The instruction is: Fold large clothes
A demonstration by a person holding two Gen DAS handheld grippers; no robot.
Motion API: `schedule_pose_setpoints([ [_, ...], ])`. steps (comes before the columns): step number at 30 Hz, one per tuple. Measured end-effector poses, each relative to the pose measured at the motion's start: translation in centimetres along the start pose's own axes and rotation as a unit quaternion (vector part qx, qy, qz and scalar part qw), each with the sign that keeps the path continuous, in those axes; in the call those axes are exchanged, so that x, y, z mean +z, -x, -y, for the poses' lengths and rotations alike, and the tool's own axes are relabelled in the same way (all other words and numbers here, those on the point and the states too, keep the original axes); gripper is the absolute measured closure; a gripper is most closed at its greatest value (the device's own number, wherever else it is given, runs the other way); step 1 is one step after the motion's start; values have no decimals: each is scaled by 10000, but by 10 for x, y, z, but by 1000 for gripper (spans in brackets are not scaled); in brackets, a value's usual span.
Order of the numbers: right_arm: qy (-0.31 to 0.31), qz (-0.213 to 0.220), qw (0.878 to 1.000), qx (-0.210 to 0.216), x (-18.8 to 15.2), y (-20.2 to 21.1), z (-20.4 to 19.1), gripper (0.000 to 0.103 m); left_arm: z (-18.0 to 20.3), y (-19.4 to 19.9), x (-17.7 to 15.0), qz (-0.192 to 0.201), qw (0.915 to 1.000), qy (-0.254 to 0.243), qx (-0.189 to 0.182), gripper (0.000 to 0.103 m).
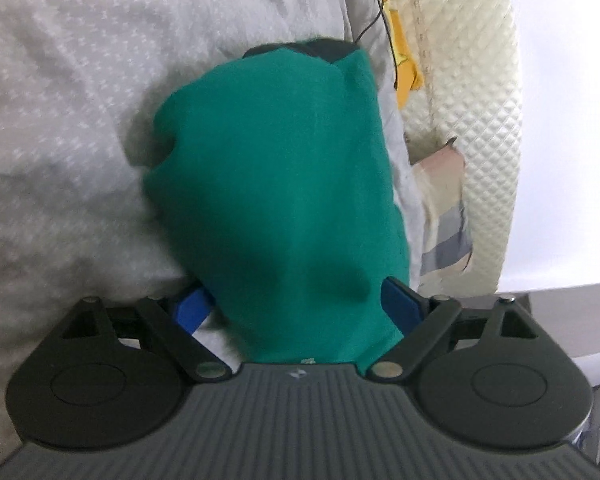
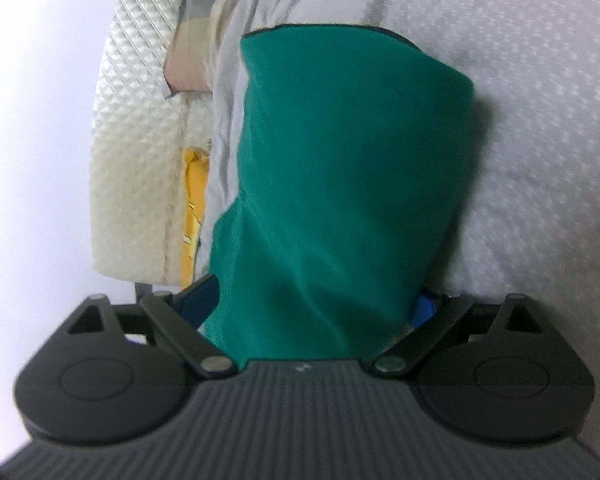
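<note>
Both claws stand wide open: the left gripper point(image 1: 300, 304) and right gripper point(image 2: 316, 304) each have the green garment point(image 1: 276, 184) point(image 2: 332, 184) loose between their blue fingers point(image 1: 400, 300), lying on the white bedspread point(image 1: 60, 120).

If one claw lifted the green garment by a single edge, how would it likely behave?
The green garment would probably sag and come unfolded: it shows soft creases and rounded folds, so it looks floppy. It seems light for its bulk, barely denting the grey bedding. Its matte, fleecy surface suggests it would not slip easily.
</note>
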State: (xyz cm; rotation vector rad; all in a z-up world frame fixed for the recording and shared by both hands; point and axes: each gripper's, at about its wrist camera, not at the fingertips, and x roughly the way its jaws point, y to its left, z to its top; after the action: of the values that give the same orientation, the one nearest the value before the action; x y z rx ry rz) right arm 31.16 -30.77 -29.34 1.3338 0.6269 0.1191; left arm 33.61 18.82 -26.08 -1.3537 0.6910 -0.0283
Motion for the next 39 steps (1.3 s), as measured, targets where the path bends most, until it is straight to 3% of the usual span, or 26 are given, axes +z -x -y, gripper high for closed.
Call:
schedule_pose_setpoints([
  [3, 2, 53, 10000, -25, 3, -2, 1, 7, -1, -6, 3, 102, 9999, 112, -26, 12],
  [5, 31, 104, 9999, -97, 5, -6, 0, 7, 3, -10, 4, 131, 9998, -30, 168, 19],
  [6, 85, 130, 9997, -170, 8, -8, -1, 12, 6, -12, 4, 157, 9994, -134, 273, 24],
  [8, 279, 226, 9983, -464, 13, -11, -1, 35, 10, -12, 5, 243, 9987, -236, 376, 34],
  [9, 335, 230, 9977, -537, 15, -13, 0, 47, 11, -11, 5, 287, 9983, -277, 426, 44],
  [10, 336, 216, 9978, -520, 17, -14, 1, 52, 13, -10, 5, 336, 9977, -326, 498, 55],
  [12, 458, 226, 9975, -497, 16, -9, -2, 63, 16, -6, 7, 433, 9969, -424, 502, 66],
  [13, 618, 235, 9966, -489, 15, -6, -8, 72, 19, -4, 6, 477, 9964, -501, 499, 71],
  [15, 960, 274, 9940, -454, 13, 0, -23, 77, 29, 4, 3, 593, 9937, -813, 501, 75],
  [19, 1311, 425, 9901, -268, 10, 15, -41, 80, 46, 27, -5, 790, 9894, -1177, 300, 80],
  [25, 1330, 320, 9903, -254, -3, 51, -48, 80, 64, 78, -23, 892, 9835, -1562, 190, 81],
  [39, 1519, 315, 9878, -103, -62, 171, -55, 79, 51, 219, -96, 815, 9817, -1717, 137, 79],
])
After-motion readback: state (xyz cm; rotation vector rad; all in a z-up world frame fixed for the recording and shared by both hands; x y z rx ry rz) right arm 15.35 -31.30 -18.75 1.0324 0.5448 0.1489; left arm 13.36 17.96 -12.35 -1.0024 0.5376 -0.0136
